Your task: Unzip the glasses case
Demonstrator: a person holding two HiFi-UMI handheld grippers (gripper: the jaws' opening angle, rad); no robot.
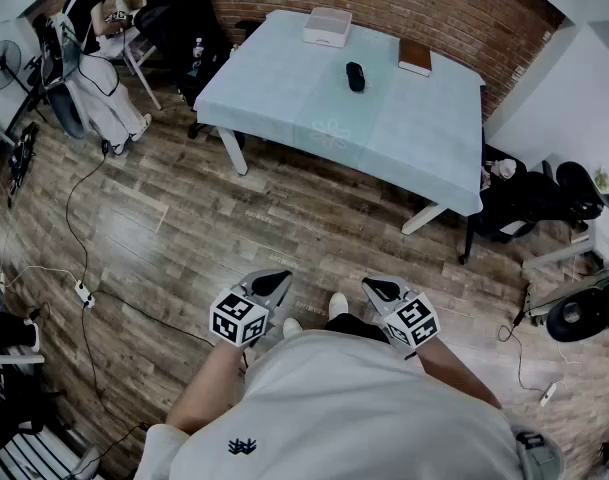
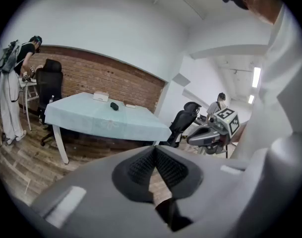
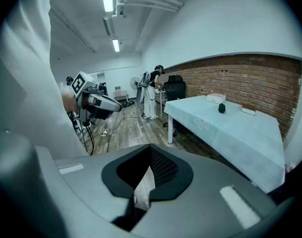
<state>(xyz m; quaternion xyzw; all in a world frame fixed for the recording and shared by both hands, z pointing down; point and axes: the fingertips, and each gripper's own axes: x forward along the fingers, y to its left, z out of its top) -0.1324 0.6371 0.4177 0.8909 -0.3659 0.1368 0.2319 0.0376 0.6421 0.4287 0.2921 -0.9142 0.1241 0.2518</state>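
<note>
Pre-approach, unzipping not begun: small dark oval glasses case (image 1: 355,76) lies on the pale blue cloth-covered table (image 1: 284,98), well apart from me, left gripper (image 1: 272,285) and right gripper (image 1: 381,289) both closed on nothing, so next I must walk in and part them.

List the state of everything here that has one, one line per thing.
left gripper: shut, nothing between its jaws, well short of the table.
right gripper: shut, nothing between its jaws, well short of the table.
glasses case: lying on the table, not held; zip too small to read.
white box: looks closed, lying flat.
brown book: closed, lying flat.
table: covered by a pale cloth.
</note>
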